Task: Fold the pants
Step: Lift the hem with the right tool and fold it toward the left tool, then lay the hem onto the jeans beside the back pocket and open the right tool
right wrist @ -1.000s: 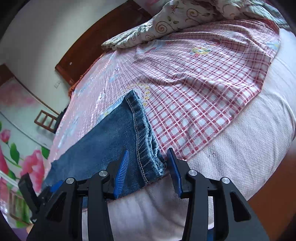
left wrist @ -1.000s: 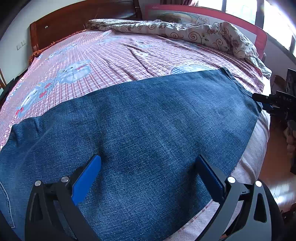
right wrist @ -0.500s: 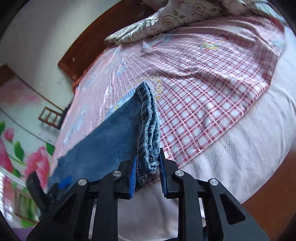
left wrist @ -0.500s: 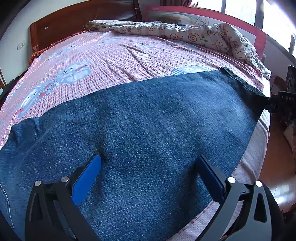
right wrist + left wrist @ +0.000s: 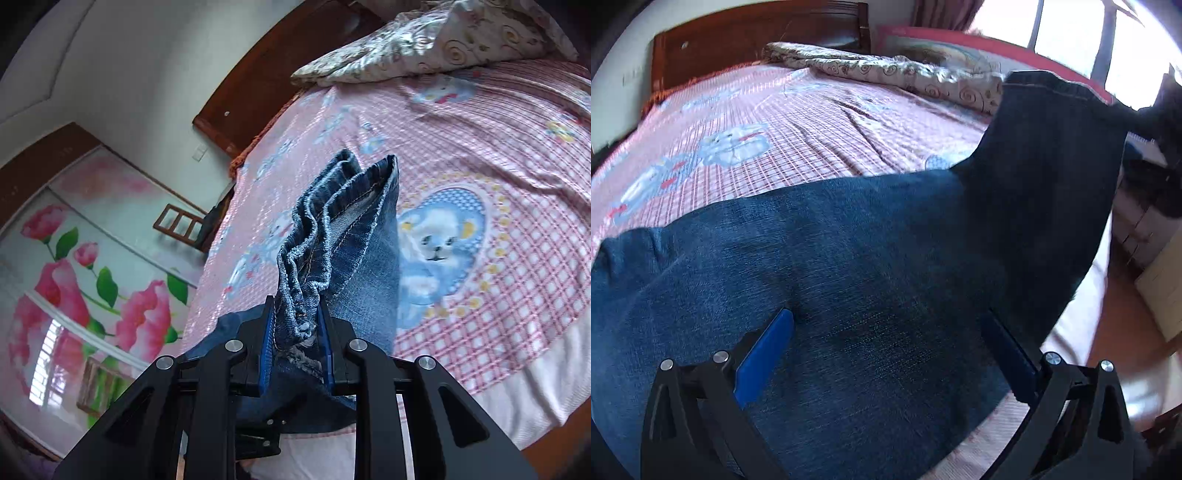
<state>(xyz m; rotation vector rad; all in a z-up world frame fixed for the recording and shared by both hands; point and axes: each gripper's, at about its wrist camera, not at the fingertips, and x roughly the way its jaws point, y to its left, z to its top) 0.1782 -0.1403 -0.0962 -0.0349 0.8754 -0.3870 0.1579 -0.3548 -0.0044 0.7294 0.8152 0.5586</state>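
Right gripper [image 5: 297, 321] is clamped on the bunched hem of the jeans [image 5: 849, 266], lifted off the pink checked bedspread [image 5: 768, 140]; only its own view shows the pinched folds. Left gripper [image 5: 886, 332] stands wide apart over denim lying flat near the bed's edge, its view showing the raised leg end. Beyond lie a crumpled quilt [image 5: 886, 70] and headboard [image 5: 746, 33]; bare bedspread spreads between

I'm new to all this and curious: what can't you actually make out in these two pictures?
- Left wrist view: the right gripper holding the jeans is a dark blur at the frame edge.
- Same view: the jeans' waist end is cut off at the left edge.
- Right wrist view: the left gripper is hidden behind the raised hem.
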